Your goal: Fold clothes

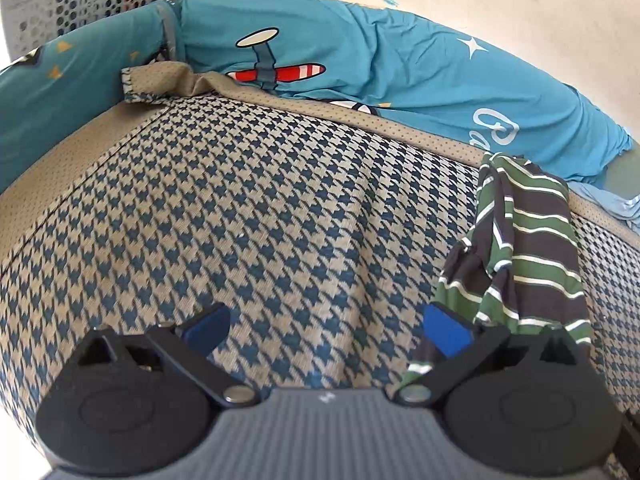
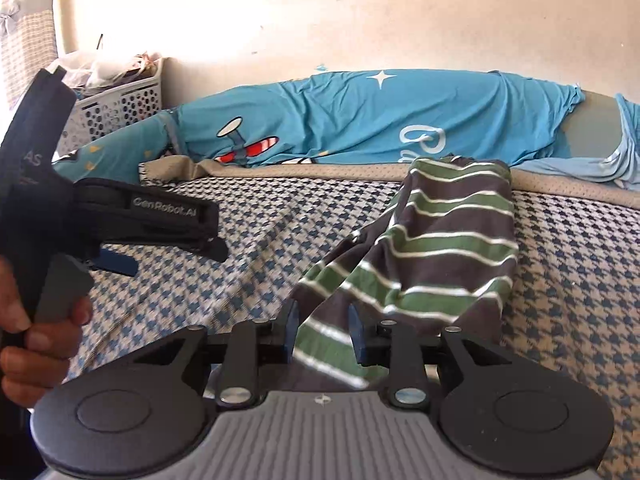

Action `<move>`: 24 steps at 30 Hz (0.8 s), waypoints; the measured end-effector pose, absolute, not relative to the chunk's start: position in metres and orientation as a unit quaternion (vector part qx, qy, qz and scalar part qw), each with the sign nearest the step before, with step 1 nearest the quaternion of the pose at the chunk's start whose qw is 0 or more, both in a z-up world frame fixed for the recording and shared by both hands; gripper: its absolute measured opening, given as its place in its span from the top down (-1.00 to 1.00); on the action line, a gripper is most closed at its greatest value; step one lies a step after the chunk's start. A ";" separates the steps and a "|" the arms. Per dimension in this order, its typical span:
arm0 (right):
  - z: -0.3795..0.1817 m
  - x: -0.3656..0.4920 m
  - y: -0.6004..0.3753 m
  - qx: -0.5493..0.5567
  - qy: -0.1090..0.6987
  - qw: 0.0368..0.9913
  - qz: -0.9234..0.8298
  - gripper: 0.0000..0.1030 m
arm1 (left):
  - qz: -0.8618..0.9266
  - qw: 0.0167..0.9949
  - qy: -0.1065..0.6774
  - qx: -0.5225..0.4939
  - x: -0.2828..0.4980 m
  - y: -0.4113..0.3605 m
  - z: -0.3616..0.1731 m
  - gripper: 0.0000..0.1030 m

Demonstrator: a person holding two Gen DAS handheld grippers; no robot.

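The striped shirt (image 2: 440, 240) lies bunched on the bed (image 2: 580, 260), and its near end sits between the fingers of the right hand-held gripper (image 2: 322, 334). The blue pads (image 2: 356, 332) stand close on both sides of the cloth, so this gripper looks clamped on the shirt, though the exact contact is partly hidden by folds. From there the shirt runs forward and a little to the right, away from the gripper, and this line is its long axis. The far end is a rounded heap close to the beige border of the bed cover.

The left hand-held gripper (image 1: 326, 334) has its jaws wide apart and holds nothing. In its view the shirt (image 1: 528, 248) lies to the right, just beside the right pad (image 1: 446, 334), and some cloth passes under that finger. The right gripper is therefore the nearer one, and the left must probably go to the right and forward to reach a free edge.

Behind the shirt, a blue blanket (image 2: 360, 120) with a plane print lies along the wall. A white basket (image 2: 120, 108) stands far to the left. A hand (image 2: 36, 340) grips the handle of the left gripper.
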State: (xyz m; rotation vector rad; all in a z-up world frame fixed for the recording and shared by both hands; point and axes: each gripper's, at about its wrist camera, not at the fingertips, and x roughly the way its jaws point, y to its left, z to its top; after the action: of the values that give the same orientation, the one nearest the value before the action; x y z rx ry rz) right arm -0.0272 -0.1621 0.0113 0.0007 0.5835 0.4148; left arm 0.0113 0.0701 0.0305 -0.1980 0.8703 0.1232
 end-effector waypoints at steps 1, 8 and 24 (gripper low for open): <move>0.011 -0.021 -0.161 -0.002 0.287 0.938 0.197 0.47 | 0.055 0.898 0.427 -0.094 0.016 0.070 0.029 -1.00; 0.002 0.018 -0.153 -0.015 0.303 0.939 0.163 0.44 | 0.022 0.880 0.466 -0.092 0.038 0.068 0.019 -1.00; -0.018 0.087 -0.129 -0.059 0.329 0.936 0.111 0.35 | 0.053 0.871 0.446 -0.201 0.049 0.116 0.036 -1.00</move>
State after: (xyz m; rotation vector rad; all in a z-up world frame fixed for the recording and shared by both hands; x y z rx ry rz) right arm 0.0872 -0.1287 -0.0175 -0.1197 0.6717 0.2278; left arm 0.0494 0.1158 0.0365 -0.4210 0.9323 0.1117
